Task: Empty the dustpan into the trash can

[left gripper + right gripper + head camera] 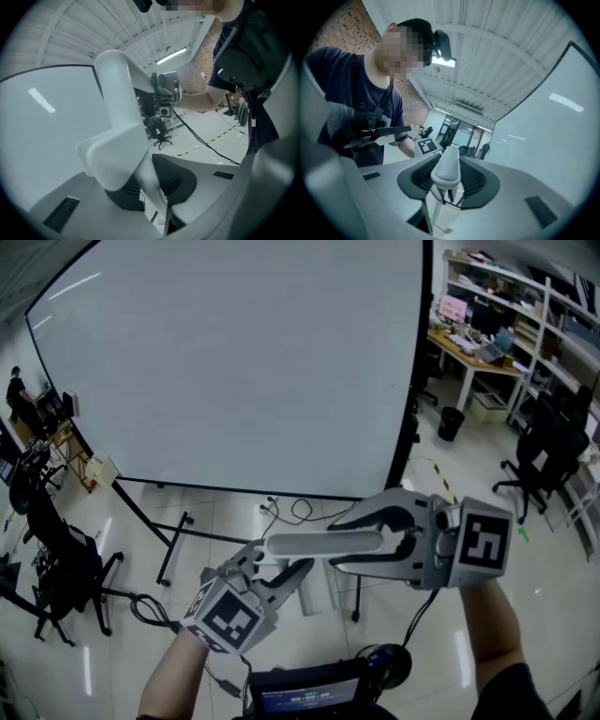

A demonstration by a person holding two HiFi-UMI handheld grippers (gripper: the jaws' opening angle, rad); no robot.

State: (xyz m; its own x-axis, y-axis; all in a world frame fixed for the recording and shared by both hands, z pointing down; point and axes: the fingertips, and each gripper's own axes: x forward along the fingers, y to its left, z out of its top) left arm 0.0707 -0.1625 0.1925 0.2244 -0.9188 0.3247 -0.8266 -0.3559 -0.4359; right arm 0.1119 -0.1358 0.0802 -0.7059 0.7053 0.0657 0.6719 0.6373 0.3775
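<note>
A long white handle (323, 543) lies level in front of me, well above the floor. My right gripper (342, 543) is shut on it from the right. In the right gripper view the handle's rounded tip (449, 166) sits between the dark pads (471, 180). My left gripper (291, 570) comes up from the lower left and is shut on the handle's other end. There the thick white bend (117, 122) is pinched low between the jaws of the left gripper (150, 180). A white flat part (314, 594) hangs under it. The pan itself is not visible.
A large white projection screen (234, 362) on a black stand (173, 545) fills the space ahead. A small dark bin (451, 423) stands far right by desks and shelves (487, 343). Office chairs (534, 465) stand at right and left. Cables (291, 512) lie on the tiled floor.
</note>
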